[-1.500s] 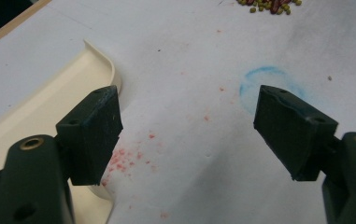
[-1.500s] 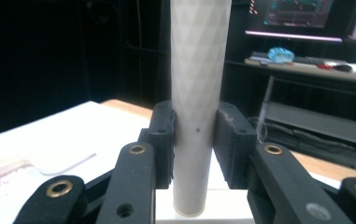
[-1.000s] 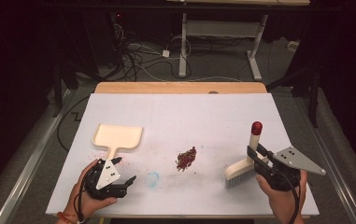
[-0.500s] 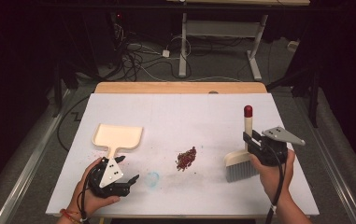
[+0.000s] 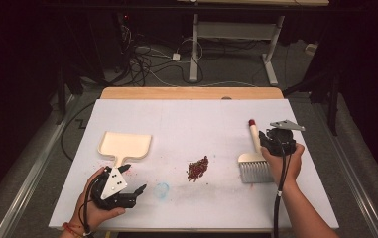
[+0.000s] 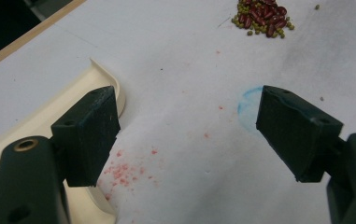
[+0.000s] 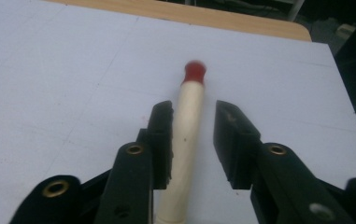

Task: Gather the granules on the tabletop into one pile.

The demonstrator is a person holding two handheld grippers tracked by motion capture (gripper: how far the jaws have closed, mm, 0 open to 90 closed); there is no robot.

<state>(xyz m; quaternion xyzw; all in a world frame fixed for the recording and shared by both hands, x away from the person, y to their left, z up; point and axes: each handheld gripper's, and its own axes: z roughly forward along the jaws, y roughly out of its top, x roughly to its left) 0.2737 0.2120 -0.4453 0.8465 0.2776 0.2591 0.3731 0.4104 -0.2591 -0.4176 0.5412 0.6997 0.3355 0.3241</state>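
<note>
**Brush handle loose between opening jaws, dustpan beside idle gripper**

In the right gripper view, the right gripper (image 7: 192, 135) has the brush handle (image 7: 188, 140) running up between its two black jaws. The left pad lies against the cream handle; the right pad stands off it with a visible gap, so the grip is released. The jaws have just been opening, with the handle between them. The handle ends in a red tip (image 7: 194, 72) pointing toward the far edge of the table (image 7: 49, 70).

In the high view, the brush (image 5: 252, 161) lies on the right side of the white table, its grey bristles toward the person and its handle pointing away. The right hand (image 5: 285, 158) holds the gripper over the handle, just above the bristle head.

The left gripper (image 6: 187, 135) rests near the front left edge of the table, its jaws spread wide with nothing between them. The cream dustpan (image 5: 124, 146) lies just beside it, the pan's handle touching or nearly touching the left jaw. A faint blue ring (image 6: 250, 105) is marked on the table by the right jaw.

A small pile of red and green beans (image 5: 197, 168) sits mid-table, between dustpan and brush, well apart from both.
</note>
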